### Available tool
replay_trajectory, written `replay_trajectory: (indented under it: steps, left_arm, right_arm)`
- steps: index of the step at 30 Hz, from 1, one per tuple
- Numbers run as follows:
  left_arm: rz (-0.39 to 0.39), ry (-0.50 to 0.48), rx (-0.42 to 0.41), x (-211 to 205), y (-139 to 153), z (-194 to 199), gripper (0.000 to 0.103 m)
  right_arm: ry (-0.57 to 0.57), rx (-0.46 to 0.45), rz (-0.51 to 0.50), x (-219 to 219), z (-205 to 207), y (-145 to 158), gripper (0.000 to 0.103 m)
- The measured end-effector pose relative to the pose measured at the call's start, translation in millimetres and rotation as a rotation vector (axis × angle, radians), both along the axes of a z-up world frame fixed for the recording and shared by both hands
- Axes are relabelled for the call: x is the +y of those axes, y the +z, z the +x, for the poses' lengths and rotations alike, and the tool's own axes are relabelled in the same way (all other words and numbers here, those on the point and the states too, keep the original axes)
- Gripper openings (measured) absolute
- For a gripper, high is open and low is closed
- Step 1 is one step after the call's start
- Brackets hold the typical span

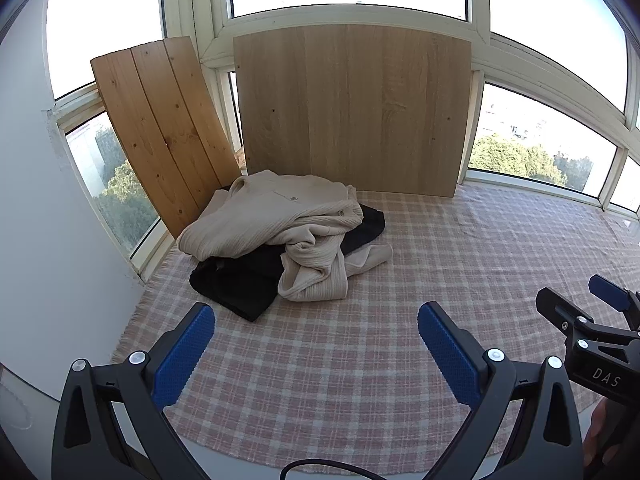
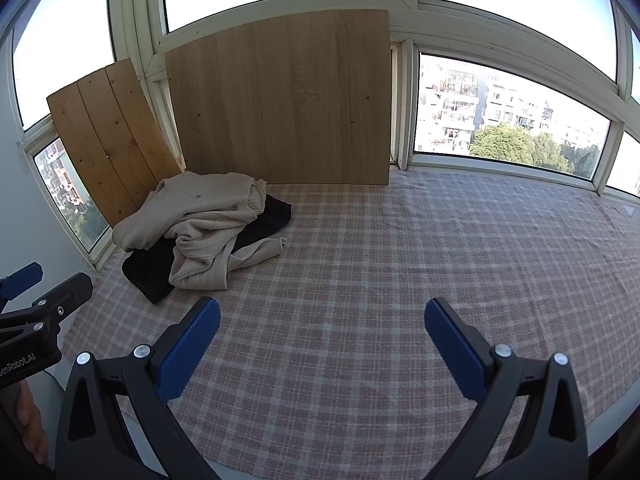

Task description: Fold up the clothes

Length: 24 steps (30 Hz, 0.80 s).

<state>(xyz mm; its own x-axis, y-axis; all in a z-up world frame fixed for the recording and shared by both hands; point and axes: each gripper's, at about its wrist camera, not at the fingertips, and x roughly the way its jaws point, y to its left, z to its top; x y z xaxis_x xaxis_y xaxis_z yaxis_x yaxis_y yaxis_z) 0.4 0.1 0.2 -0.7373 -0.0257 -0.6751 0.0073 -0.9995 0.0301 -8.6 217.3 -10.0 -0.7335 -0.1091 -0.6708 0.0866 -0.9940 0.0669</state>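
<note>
Plaid cloth (image 1: 360, 280); black garment (image 1: 240, 280) perhaps half-buried.

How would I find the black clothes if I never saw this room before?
Look for the big wooden board leaning against the window at the back of the checked cloth. To its lower left sits a small heap of clothes. The black garment lies at the bottom, flat and dark, poking out from under the crumpled beige ribbed cardigan with buttons.
</note>
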Motion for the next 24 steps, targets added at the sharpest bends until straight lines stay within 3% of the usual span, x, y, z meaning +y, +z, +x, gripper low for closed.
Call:
replay_trajectory:
  steps: [24]
  left_arm:
    - [-0.004,-0.023,0.01,0.1,0.0,-1.0,0.103]
  right_arm:
    - [0.004,0.013,-0.009,-1.7,-2.1,-1.7,0.103]
